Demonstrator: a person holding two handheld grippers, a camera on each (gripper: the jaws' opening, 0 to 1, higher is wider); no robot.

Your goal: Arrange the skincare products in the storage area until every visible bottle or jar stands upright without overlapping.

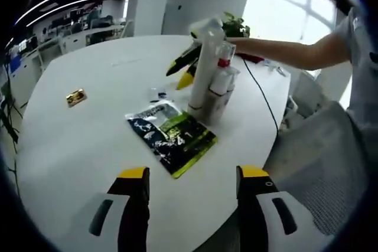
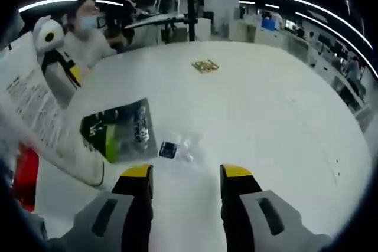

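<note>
Flat foil sachet (image 1: 172,136): black, green, white print. Tall plastic bottle (image 1: 204,69): white. Small bottle cap (image 1: 224,62): red.

Open office with ceiling light strips (image 2: 307,4), bright window (image 1: 295,16), white pillar (image 1: 147,1).

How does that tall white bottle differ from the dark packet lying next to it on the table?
The tall white bottle stands upright, while the dark packet lies flat on the white table. The bottle is plain white and rounded; the packet is a black and green printed rectangle. The bottle stands tight among other bottles; the packet lies by itself. Both rest on the same table, and neither is held by tongs.
</note>
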